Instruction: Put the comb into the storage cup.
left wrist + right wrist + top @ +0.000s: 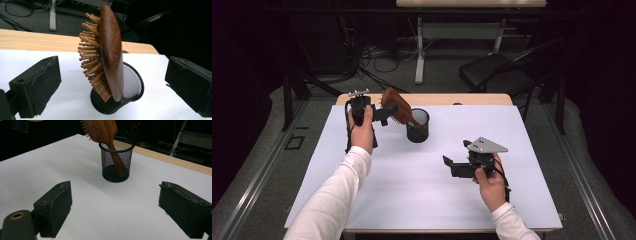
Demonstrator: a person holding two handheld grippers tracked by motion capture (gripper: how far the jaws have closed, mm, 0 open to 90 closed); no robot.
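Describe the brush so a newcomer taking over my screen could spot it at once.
Start at the white sheet covering the table, then find the black mesh cup standing near its far edge, left of centre. The wooden hairbrush stands handle-down in that cup, leaning toward the left gripper. It is the sheet's sole brown item, with wooden pins on one face.

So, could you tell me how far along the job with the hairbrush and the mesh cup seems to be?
Done, it seems: the wooden hairbrush stands handle-down in the black mesh cup, leaning on its rim. In hand: nothing; the left gripper sits beside the brush head with jaws spread apart, off it. The right gripper is open, off to the side. Left: likely just backing both away.
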